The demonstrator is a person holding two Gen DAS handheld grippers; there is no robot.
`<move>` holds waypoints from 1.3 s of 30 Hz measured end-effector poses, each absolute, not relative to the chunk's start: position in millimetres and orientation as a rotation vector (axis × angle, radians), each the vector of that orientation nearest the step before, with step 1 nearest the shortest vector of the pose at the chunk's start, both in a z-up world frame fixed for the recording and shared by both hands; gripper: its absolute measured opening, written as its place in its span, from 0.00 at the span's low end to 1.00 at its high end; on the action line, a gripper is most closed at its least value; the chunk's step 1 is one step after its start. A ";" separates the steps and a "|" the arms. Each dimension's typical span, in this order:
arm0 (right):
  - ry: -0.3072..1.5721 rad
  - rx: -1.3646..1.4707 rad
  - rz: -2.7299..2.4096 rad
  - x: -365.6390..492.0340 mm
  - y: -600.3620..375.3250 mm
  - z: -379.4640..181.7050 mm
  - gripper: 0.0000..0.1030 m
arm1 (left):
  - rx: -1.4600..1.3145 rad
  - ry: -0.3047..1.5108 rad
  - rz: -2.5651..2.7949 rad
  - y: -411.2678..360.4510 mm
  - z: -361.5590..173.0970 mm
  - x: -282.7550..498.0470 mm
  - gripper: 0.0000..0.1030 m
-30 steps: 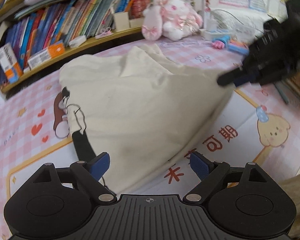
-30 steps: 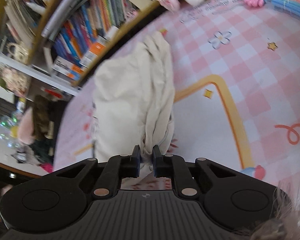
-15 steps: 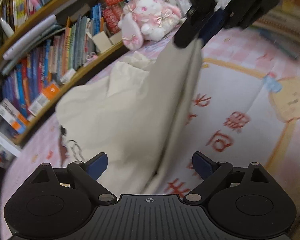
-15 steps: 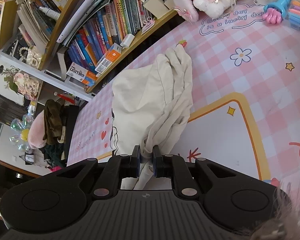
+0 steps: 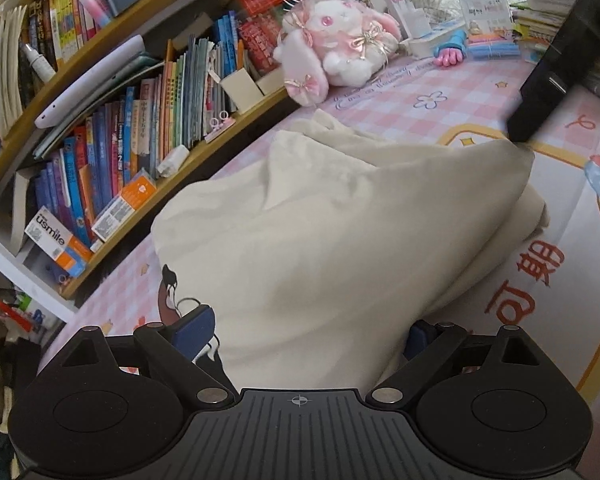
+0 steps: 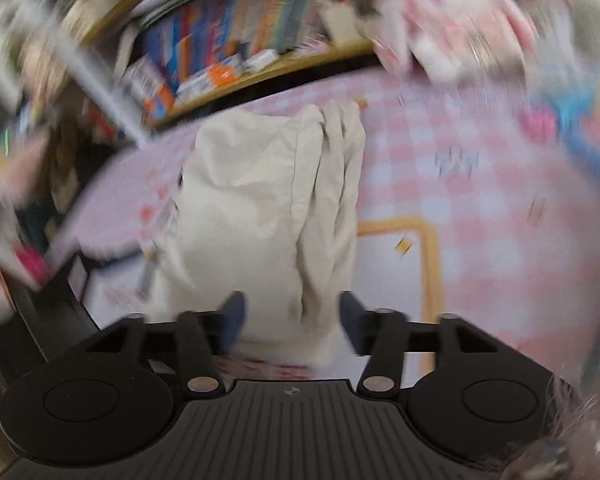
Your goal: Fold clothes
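A cream garment (image 5: 340, 232) with a dark cartoon print (image 5: 172, 300) lies bunched on the pink checked table mat (image 5: 416, 92). My left gripper (image 5: 308, 332) is open; the cloth's near edge lies between its blue fingertips. My right gripper (image 6: 290, 316) is open, and the gathered cloth (image 6: 268, 208) lies between its fingertips. That view is blurred by motion. The right gripper's black body (image 5: 556, 64) shows at the garment's far right corner in the left wrist view.
A curved bookshelf (image 5: 132, 120) packed with books runs along the far left. A pink plush rabbit (image 5: 336, 44) sits at the back of the table. Stacked books and boxes (image 5: 500, 24) stand at the back right. The mat (image 6: 480, 208) extends right of the cloth.
My right gripper has opened and let go of the cloth it held raised. The garment has dropped onto the table in a heap. My left gripper stays open.
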State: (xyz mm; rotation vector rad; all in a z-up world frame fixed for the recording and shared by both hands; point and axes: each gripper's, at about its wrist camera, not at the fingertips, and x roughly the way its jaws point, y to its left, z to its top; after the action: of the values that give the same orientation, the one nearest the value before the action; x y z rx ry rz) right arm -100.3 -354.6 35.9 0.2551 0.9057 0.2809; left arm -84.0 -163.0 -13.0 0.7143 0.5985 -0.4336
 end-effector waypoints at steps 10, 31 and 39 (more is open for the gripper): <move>0.853 -0.509 0.362 -117.8 -303.3 5.7 0.95 | 0.682 0.611 -0.434 -161.8 -9.2 -78.4 0.92; 0.773 -0.653 0.463 -86.7 -264.1 8.0 0.20 | 0.798 0.618 -0.328 -156.9 -31.6 -90.4 0.92; 0.740 -0.661 0.446 -83.2 -271.4 18.8 0.19 | 0.964 0.551 -0.304 -135.1 -45.2 -101.7 0.55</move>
State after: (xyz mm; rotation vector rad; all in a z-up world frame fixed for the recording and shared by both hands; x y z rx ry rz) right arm -83.2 -271.4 18.8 -0.6605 0.7400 0.4455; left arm -101.7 -135.1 -45.2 0.9644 0.5512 -0.3040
